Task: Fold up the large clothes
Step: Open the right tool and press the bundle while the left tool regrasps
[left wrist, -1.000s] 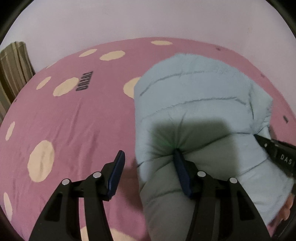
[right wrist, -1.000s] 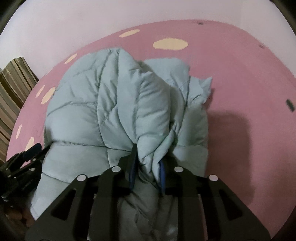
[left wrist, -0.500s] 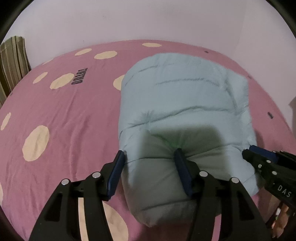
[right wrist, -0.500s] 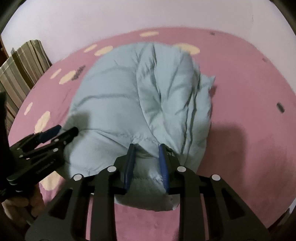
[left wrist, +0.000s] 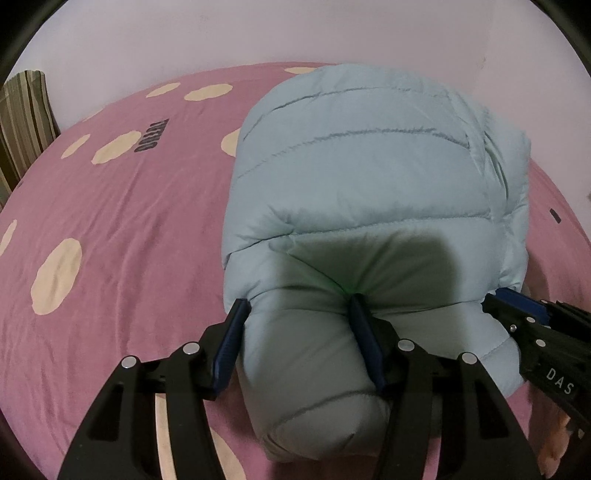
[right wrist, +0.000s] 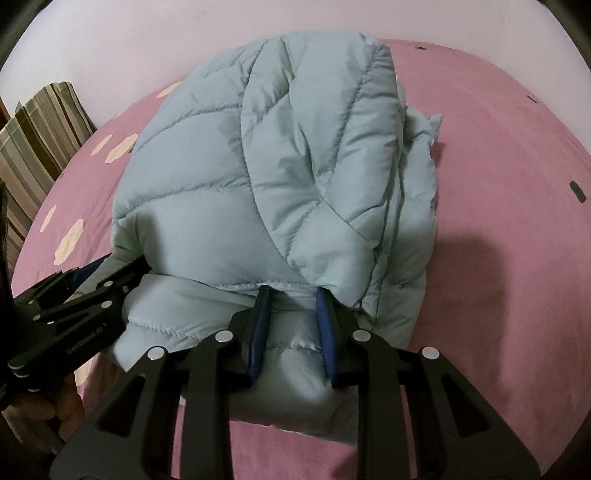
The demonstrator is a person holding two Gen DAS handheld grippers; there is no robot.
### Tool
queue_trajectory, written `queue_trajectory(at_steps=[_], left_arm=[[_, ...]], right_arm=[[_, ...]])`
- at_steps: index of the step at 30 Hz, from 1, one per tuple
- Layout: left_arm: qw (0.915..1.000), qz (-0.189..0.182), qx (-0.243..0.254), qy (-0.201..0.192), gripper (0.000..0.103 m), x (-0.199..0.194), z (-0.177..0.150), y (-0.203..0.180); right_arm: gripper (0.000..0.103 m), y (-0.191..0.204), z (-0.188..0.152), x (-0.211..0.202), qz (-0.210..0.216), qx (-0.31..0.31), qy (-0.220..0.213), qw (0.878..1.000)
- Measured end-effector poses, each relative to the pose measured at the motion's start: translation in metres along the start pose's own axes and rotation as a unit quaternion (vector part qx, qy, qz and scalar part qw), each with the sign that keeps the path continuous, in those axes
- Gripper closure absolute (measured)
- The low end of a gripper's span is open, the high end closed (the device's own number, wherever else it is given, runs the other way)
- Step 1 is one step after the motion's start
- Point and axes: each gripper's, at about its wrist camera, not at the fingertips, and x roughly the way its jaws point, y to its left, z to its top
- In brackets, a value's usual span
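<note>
A light blue quilted puffer jacket [left wrist: 362, 177] lies folded in a thick bundle on the pink bed; it also fills the right wrist view [right wrist: 280, 177]. My left gripper [left wrist: 299, 314] has its jaws wide apart around the bundle's near left corner, both pads touching the padding. My right gripper [right wrist: 293, 302] is narrowed on a thick fold at the bundle's near right edge, fingertips tucked under the top layer. Each gripper shows in the other's view: the right one [left wrist: 532, 332], the left one [right wrist: 81, 291].
The bed has a pink sheet with cream spots [left wrist: 110, 221] and dark lettering [left wrist: 151, 136]. A striped pillow [right wrist: 40, 136] stands at the far left against the pale wall [left wrist: 258, 29]. Bare pink sheet [right wrist: 509, 258] lies right of the jacket.
The raised, bunched jacket has come down into a flatter folded bundle. My left gripper now straddles its left corner instead of only touching it with the right pad. The right gripper has kept its hold.
</note>
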Motion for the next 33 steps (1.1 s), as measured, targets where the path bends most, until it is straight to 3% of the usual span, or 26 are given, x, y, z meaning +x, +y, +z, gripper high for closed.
queue_trajectory(at_steps=[24,29,33], left_arm=[[0.9999,-0.007,-0.008,-0.009,0.047,-0.032,0.013,0.003],[0.9990,-0.012,-0.010,-0.043,0.047,-0.056,0.031,0.010],[0.9982,-0.001,0.002,-0.060,0.047,-0.058,0.057,0.015]], right_arm=[[0.076,0.012,-0.006,-0.031,-0.012,0.006,-0.026,1.000],[0.075,0.014,0.005,-0.052,-0.009,0.007,-0.048,0.999],[0.075,0.013,0.034,-0.062,-0.017,0.005,-0.078,0.997]])
